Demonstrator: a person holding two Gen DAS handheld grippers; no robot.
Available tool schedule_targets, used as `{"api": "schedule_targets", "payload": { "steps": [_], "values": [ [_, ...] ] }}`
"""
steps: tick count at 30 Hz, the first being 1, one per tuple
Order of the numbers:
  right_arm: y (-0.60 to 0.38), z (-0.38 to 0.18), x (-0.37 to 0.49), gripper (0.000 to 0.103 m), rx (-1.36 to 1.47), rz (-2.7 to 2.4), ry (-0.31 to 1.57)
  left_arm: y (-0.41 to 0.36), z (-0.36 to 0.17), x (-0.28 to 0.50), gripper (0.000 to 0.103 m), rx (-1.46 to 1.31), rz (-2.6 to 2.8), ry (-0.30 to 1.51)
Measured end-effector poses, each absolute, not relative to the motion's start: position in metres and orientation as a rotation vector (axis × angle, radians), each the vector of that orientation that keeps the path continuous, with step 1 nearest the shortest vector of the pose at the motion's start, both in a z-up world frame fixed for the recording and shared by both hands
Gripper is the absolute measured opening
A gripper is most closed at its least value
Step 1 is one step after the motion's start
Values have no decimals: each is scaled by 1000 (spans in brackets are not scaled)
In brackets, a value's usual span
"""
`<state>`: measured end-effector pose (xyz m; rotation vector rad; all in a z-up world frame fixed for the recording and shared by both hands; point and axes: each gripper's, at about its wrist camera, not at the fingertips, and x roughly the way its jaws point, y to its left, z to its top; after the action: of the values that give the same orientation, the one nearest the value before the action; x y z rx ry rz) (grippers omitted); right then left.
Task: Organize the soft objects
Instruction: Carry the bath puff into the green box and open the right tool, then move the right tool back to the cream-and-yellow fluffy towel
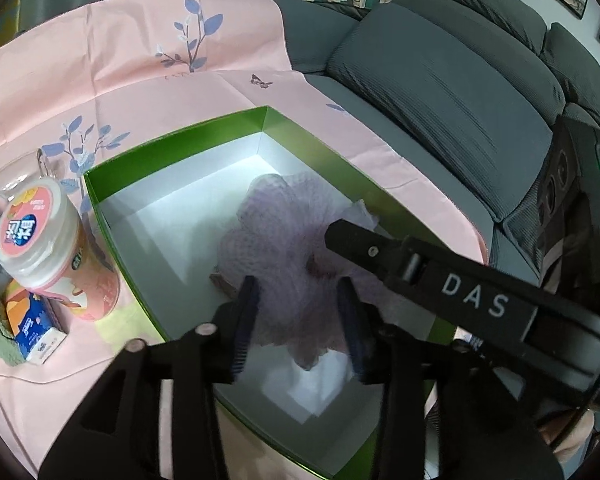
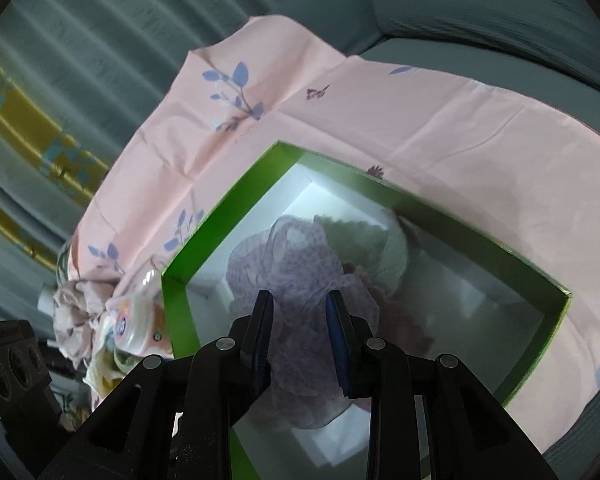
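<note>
- Your left wrist camera looks down along its fingers (image 1: 248,320) from close above the green box (image 1: 172,136), with the sofa (image 1: 440,80) on its right.
- Your right wrist camera peers steeply down into the same green box (image 2: 220,216), close, curtain (image 2: 80,40) behind.
- Both views share the box interior, the lilac mesh puff (image 1: 284,224) (image 2: 300,264) and the pink cloth (image 1: 140,60) (image 2: 380,112).
- The left view catches your right gripper's body (image 1: 476,300) crossing its lower right.

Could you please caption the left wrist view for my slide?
Left gripper over a purple mesh pouf inside the green box.
</note>
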<state>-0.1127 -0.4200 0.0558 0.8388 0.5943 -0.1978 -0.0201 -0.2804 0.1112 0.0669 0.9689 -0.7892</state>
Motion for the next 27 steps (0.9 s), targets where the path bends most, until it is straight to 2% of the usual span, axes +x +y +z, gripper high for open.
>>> {"api": "schedule_targets", "payload": {
  "steps": [1,3,4,5,11,12,14,18,19,21,23,26,27],
  "values": [
    [-421,57,-114,31,840,-197,584,-277,115,-21,47,55,-794,958],
    [-420,61,-116,31,820,-213,578,-272,121,-21,63,38,-798,944],
    [-419,64,-117,35,806,-234,571,-266,125,-21,68,28,-792,934],
    [-419,66,-119,45,805,-250,561,-261,128,-21,72,21,-782,927],
    [-418,82,-135,71,794,-268,448,-214,145,-20,77,-40,-698,895],
    [-417,84,-135,73,793,-266,440,-205,147,-21,83,-49,-685,887],
    [-413,88,-136,75,789,-264,435,-183,152,-23,87,-73,-638,860],
    [-404,95,-135,75,765,-265,441,-145,154,-27,87,-109,-546,835],
    [-400,97,-134,77,752,-263,444,-132,155,-29,87,-118,-522,829],
    [-393,101,-133,87,732,-254,441,-111,155,-32,88,-134,-480,818],
    [-382,106,-130,90,700,-231,441,-92,153,-37,89,-152,-430,806],
    [-365,113,-125,90,661,-210,444,-64,147,-42,102,-201,-341,784],
    [-360,114,-124,90,651,-201,445,-53,144,-45,102,-213,-325,775]
  ]
}}
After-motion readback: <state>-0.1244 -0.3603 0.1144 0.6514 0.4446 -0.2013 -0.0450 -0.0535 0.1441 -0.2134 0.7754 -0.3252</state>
